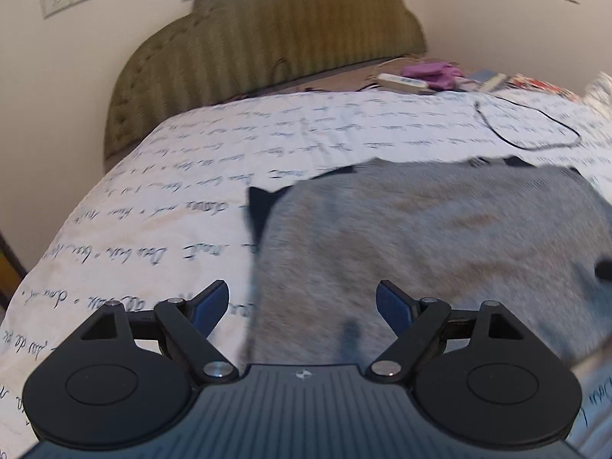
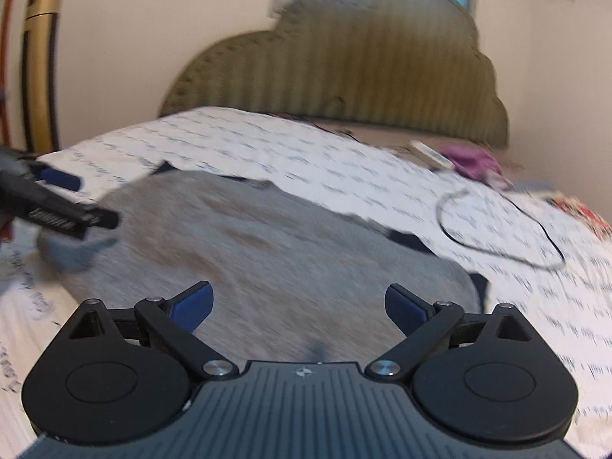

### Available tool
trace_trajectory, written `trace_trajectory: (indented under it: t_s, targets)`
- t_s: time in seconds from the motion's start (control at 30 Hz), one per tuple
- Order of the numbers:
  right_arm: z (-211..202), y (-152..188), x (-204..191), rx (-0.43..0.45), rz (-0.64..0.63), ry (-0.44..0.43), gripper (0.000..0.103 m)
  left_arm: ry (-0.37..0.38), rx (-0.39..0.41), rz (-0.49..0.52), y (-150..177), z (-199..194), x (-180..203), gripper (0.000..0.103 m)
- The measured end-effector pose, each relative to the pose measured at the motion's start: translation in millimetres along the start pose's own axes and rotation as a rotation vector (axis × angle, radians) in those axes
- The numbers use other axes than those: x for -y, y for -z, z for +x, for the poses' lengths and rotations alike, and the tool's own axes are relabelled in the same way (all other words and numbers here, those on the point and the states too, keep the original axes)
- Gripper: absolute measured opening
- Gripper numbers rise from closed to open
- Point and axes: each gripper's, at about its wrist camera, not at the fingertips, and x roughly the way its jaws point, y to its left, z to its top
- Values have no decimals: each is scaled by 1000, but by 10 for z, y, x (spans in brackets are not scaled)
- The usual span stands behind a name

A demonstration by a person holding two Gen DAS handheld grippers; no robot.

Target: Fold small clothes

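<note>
A bedroom with pale walls and an olive, scalloped headboard (image 2: 344, 65); the bed (image 1: 191, 176) wears a white sheet printed with lines of script. Spread flat on it lies a grey garment (image 1: 440, 237) with dark trim, near the middle, its left edge running just past the left claw (image 1: 302, 304). That claw hangs just above the cloth's near-left part, jaws spread wide and holding nothing. The right claw (image 2: 298, 304) is likewise released, empty, over the near-right part of the same garment. Far right on the bed sit a black cable (image 1: 531, 130), a white remote (image 1: 401, 82) and a purple bundle (image 1: 434, 72), well apart from the work. Both views are blurred, so the garment's exact shape is hard to tell. I'd judge this the start of a fold: the cloth is laid out, nothing gripped yet. Next, each claw would need to drop to an edge or corner, pinch only the top layer, and lift it across evenly.
</note>
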Motion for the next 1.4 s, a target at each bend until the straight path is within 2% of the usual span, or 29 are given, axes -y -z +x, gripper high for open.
trace_trajectory:
  t_s: [0.1, 0.3, 0.57, 1.3, 1.4]
  targets:
    - [55, -45, -228, 14, -65, -5, 98, -31, -19, -29, -48, 61, -65, 85]
    - [103, -84, -663, 15, -180, -48, 97, -55, -36, -11, -45, 130, -63, 85]
    - [73, -31, -1136, 72, -337, -18, 97, -55, -59, -29, -95, 207, -136, 85]
    - [85, 125, -1600, 53, -453, -51, 97, -51, -89, -46, -152, 332, -340, 85]
    - [106, 139, -1627, 49, -460, -40, 97, -19, -100, -48, -175, 359, -387, 85]
